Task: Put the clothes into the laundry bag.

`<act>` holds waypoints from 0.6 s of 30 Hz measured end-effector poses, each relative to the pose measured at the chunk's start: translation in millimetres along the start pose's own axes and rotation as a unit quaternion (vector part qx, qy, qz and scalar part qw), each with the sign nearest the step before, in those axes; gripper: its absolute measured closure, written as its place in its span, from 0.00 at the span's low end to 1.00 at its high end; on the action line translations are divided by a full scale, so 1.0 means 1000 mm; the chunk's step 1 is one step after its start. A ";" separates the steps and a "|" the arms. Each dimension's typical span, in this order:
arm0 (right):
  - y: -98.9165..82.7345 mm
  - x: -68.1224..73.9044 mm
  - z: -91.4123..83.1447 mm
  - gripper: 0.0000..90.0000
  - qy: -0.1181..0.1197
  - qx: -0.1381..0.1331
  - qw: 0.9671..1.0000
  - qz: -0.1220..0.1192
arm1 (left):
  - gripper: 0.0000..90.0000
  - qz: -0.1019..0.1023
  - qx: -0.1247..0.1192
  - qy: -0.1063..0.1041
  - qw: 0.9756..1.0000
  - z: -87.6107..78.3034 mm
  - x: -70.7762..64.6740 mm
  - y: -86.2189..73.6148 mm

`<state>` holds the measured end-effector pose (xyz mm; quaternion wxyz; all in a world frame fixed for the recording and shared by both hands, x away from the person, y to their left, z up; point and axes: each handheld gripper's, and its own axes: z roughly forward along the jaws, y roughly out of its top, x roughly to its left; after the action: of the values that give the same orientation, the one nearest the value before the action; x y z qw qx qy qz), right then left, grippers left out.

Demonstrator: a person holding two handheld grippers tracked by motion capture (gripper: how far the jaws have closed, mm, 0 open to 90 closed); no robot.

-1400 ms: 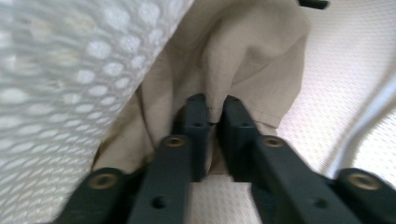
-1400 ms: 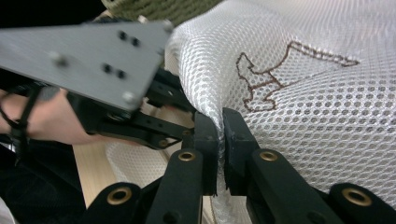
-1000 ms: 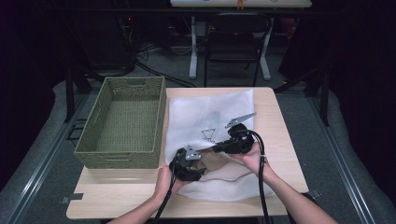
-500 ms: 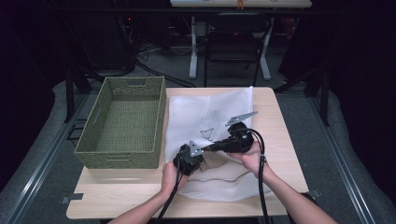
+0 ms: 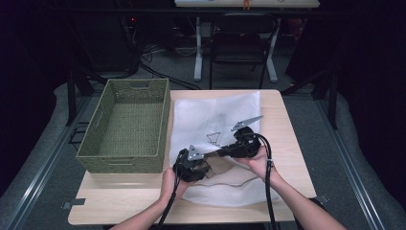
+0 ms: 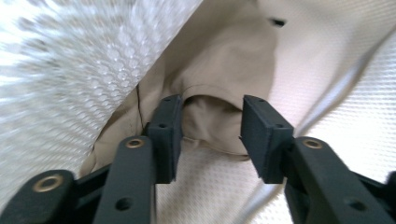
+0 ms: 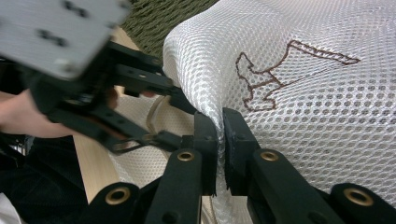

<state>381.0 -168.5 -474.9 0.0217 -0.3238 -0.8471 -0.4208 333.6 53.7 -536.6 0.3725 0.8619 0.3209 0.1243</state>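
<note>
The right tongs (image 7: 219,140) are pinching a raised fold of the white mesh bag (image 5: 215,120), which lies across the right half of the tabletop (image 5: 287,143) beside the green basket (image 5: 124,124). The left tongs (image 6: 210,135), jaws just opening, stand spread at the bag's mouth around a tan cloth (image 6: 219,93) they don't press. The bag looks light, limp and slippery, best gripped by a hem; how far the cloth reaches inside is hidden.

No readable text anywhere (the mesh bag (image 7: 303,93) bears only brown stitching).
</note>
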 end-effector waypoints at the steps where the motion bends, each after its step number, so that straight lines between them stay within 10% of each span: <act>1: 0.000 0.000 0.000 0.95 -0.001 -0.002 1.000 0.001 | 0.62 0.007 -0.003 0.006 1.000 -0.005 -0.002 0.001; 18: 0.005 0.000 0.001 0.94 0.002 0.004 1.000 0.007 | 0.46 0.010 -0.052 0.090 0.995 -0.032 0.008 0.002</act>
<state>384.0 -165.7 -472.4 0.0279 -0.3286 -0.8463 -0.4184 326.0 76.0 -512.8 0.3851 0.8299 0.3375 0.2214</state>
